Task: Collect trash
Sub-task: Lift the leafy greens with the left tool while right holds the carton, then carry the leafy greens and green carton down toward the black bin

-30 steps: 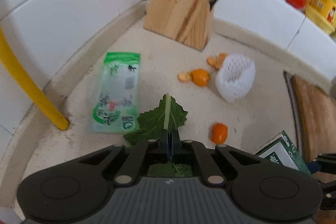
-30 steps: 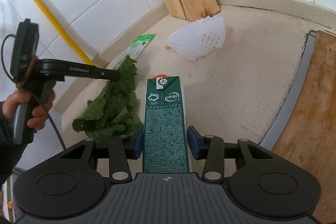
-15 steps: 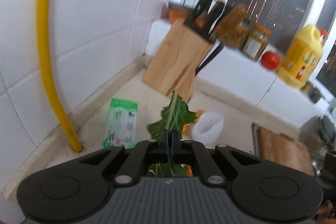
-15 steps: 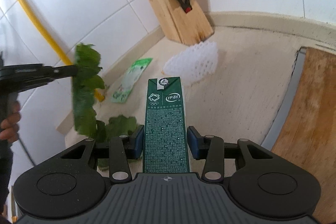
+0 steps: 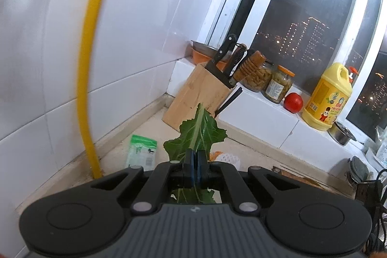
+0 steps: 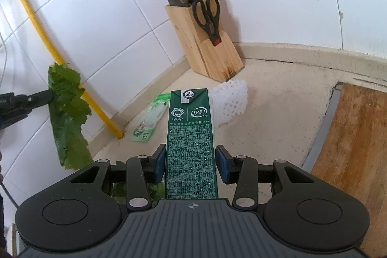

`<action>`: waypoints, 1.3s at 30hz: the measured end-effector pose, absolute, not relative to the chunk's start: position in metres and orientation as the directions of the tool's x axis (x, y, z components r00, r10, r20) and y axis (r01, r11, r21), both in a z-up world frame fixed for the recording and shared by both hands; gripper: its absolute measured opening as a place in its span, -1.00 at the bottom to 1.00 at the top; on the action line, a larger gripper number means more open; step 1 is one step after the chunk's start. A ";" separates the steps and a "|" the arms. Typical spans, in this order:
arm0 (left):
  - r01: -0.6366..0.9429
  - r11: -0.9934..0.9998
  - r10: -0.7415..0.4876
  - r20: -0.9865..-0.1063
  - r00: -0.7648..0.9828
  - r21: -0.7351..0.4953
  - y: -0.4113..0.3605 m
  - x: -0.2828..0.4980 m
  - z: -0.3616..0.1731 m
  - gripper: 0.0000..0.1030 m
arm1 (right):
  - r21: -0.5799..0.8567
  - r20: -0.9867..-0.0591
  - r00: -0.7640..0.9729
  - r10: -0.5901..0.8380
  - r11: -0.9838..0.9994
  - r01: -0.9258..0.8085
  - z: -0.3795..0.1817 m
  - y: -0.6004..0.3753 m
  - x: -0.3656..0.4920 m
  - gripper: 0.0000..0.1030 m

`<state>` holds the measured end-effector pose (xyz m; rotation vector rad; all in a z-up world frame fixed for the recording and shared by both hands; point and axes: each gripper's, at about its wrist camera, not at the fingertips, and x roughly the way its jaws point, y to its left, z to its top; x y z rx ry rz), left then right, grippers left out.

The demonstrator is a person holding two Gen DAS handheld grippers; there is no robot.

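Note:
My left gripper (image 5: 195,161) is shut on a green vegetable leaf (image 5: 200,129), held in the air well above the counter. From the right wrist view, that left gripper (image 6: 47,96) reaches in from the left edge and the leaf (image 6: 66,113) hangs from it. My right gripper (image 6: 191,160) is shut on a dark green milk carton (image 6: 189,149) that points forward between the blue pads. On the counter lie a green plastic wrapper (image 6: 151,121), a white foam fruit net (image 6: 229,103) and a bit of orange peel (image 5: 214,155).
A wooden knife block (image 6: 205,47) with scissors stands in the corner. A yellow pipe (image 5: 89,79) runs down the tiled wall to the counter. Jars, a tomato (image 5: 293,102) and a yellow bottle (image 5: 326,98) sit on the sill. A wooden cutting board (image 6: 350,149) lies at the right.
My left gripper has lifted the leaf off the counter and tilted up toward the window. My right gripper has risen a little with the carton.

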<state>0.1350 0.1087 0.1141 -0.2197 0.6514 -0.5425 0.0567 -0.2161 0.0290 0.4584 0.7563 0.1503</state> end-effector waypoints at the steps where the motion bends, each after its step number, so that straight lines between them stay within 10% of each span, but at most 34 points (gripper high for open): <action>1: 0.407 0.840 -0.542 -0.513 0.666 -0.360 0.111 0.132 0.114 -0.98 | 0.452 -0.624 0.724 0.294 0.891 0.028 0.030 -0.215 0.056 -0.02; 39: -0.039 0.921 -0.218 -0.594 0.774 -0.388 0.285 -0.036 0.069 -0.98 | 0.509 -0.607 0.383 0.696 0.711 -0.485 0.027 0.035 0.046 -0.02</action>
